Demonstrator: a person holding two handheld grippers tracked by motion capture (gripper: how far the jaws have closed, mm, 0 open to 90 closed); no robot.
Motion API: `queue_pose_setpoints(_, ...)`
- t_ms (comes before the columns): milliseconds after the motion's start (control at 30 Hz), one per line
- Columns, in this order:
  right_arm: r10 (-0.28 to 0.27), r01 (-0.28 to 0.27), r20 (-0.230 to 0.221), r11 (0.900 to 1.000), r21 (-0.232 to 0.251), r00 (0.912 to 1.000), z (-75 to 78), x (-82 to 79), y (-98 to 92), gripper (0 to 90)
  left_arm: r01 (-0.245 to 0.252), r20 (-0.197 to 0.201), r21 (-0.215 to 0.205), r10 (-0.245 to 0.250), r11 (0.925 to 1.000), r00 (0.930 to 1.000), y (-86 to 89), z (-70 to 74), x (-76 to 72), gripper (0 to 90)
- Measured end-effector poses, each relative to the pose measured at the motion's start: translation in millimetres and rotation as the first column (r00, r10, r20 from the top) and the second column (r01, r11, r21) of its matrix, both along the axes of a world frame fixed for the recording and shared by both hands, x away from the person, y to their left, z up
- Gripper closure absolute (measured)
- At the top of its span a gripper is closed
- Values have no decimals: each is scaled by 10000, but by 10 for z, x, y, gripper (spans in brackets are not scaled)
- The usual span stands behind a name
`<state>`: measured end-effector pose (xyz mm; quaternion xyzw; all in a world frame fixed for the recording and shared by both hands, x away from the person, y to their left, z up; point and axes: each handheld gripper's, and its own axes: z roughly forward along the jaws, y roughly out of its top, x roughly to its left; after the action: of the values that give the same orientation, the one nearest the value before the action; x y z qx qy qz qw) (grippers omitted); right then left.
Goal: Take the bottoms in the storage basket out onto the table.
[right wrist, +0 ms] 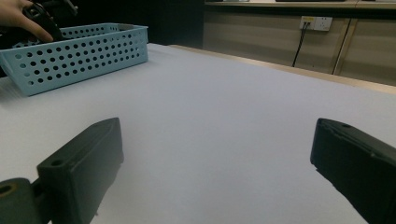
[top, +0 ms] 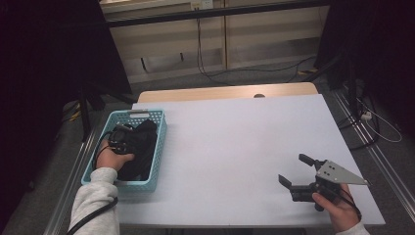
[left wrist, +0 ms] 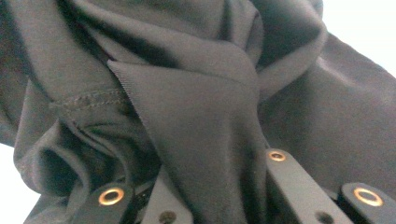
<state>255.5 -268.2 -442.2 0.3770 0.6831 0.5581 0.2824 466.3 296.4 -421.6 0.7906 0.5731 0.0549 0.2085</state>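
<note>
Left tool (top: 128,138) pinched black cloth (left wrist: 196,107) in blue basket (top: 157,161), right tool (top: 304,171) spread above white surface (top: 235,147), near right.

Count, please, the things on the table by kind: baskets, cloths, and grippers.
Light blue basket: 1
Black cloth, lying in the basket: 1
Grippers: 2, left gripper and right gripper
Total: 4

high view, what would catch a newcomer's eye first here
The light blue perforated basket at the table's left edge stands out, with dark cloth bunched inside it. The left gripper is down in the basket, and in the left gripper view its jaws are closed on a fold of that cloth. Near the front right of the white table, the right gripper is held with its jaws wide open, gripping nothing.
</note>
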Motion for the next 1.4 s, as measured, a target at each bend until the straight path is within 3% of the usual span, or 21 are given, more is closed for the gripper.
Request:
queue_pose_setpoints(33,-6,6,9,10000,13,10000,1,0,0,16,-235,54,-173,236,9996,9997,15,23,-3,822)
queue_pose_setpoints(167,-1,1,13,10000,33,10000,2,2,1,16,-141,215,-467,151,9988,9997,40,199,-15,824)
queue_pose_setpoints(400,-38,38,-19,9999,95,10000,0,11,-6,16,-229,860,-1389,351,9900,9957,43,745,2,824)
queue_pose_setpoints(567,-3,3,13,10000,41,10000,1,10,1,16,31,1329,-1411,159,9900,9910,-36,1044,2,825)
queue_pose_setpoints(833,-43,43,27,10000,6,10000,1,18,-1,15,313,2015,-1848,67,9823,9795,-157,1353,41,830)
queue_pose_setpoints(967,-53,53,8,10000,3,10000,0,22,-2,15,475,2238,-1766,-69,9831,9746,-282,1503,70,830)
queue_pose_setpoints(1300,-127,126,23,9999,16,9999,1,25,-13,16,903,2984,-2096,-242,9736,9541,-543,1825,116,831)
queue_pose_setpoints(1400,-134,134,22,9999,14,9999,2,25,-11,16,1014,3087,-2005,-354,9744,9505,-616,1885,135,830)
